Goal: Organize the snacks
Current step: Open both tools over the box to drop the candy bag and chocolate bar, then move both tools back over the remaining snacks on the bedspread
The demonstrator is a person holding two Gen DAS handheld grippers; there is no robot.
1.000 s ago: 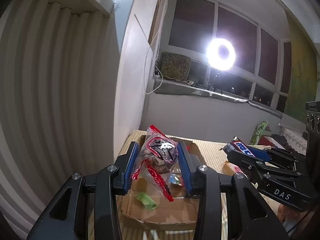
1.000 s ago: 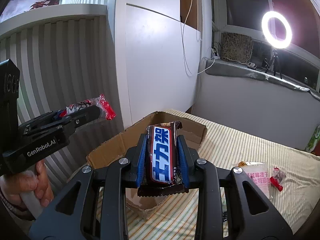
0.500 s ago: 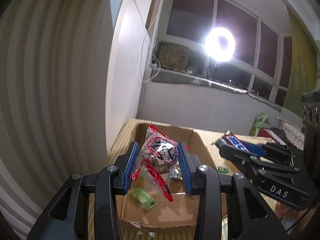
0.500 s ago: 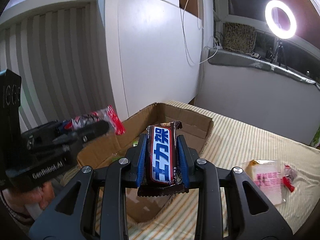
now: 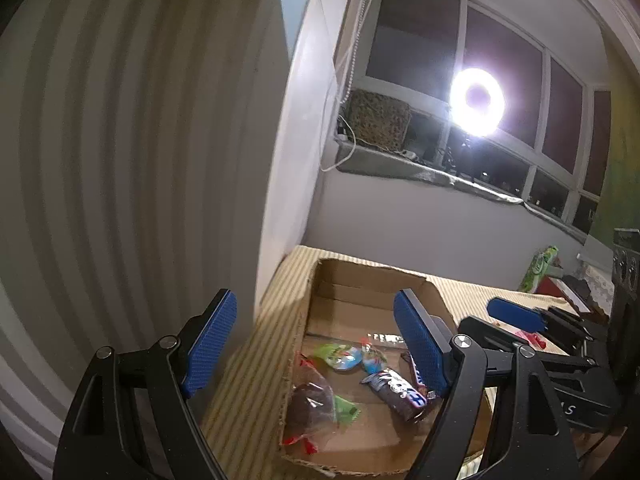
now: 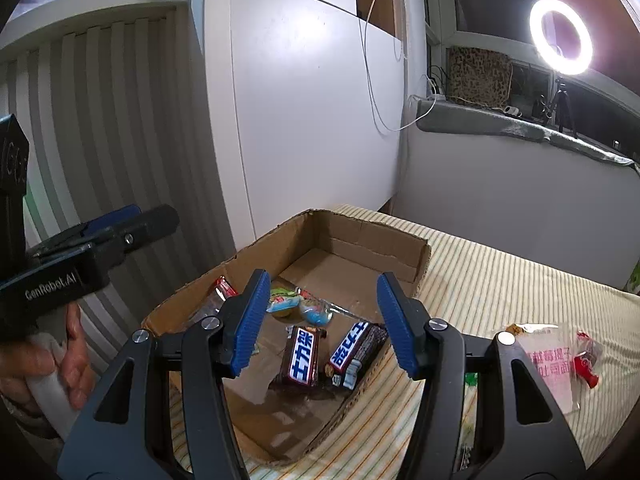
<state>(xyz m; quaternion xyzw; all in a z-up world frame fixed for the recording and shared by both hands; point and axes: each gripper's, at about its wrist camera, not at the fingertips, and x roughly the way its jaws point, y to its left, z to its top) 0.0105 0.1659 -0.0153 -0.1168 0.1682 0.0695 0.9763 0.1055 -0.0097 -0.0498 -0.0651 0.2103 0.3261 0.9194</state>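
My left gripper (image 5: pixel 314 304) hangs over the left edge of an open cardboard box (image 5: pixel 372 280), its jaws opening wide with nothing between them. Below it, inside the box, lies a clear packet with red ends (image 5: pixel 310 404). My right gripper (image 6: pixel 323 284) is over the near part of the same box (image 6: pixel 372 244), jaws also opening and empty. Two dark chocolate bars with blue-and-white lettering (image 6: pixel 302 356) (image 6: pixel 354 350) lie side by side on the box floor under it. Small green and blue sweets (image 6: pixel 296 306) lie further in.
On the striped cloth (image 6: pixel 500 280) right of the box lie a pink-printed clear packet (image 6: pixel 548 356) and a red sweet (image 6: pixel 586 360). A white cabinet (image 6: pixel 312 120) and ribbed wall stand behind the box. A hand (image 6: pixel 60 364) holds the left gripper's handle.
Both grippers have opened. The red-edged packet has dropped from the left one and the chocolate bar from the right one, and both now lie in the box.
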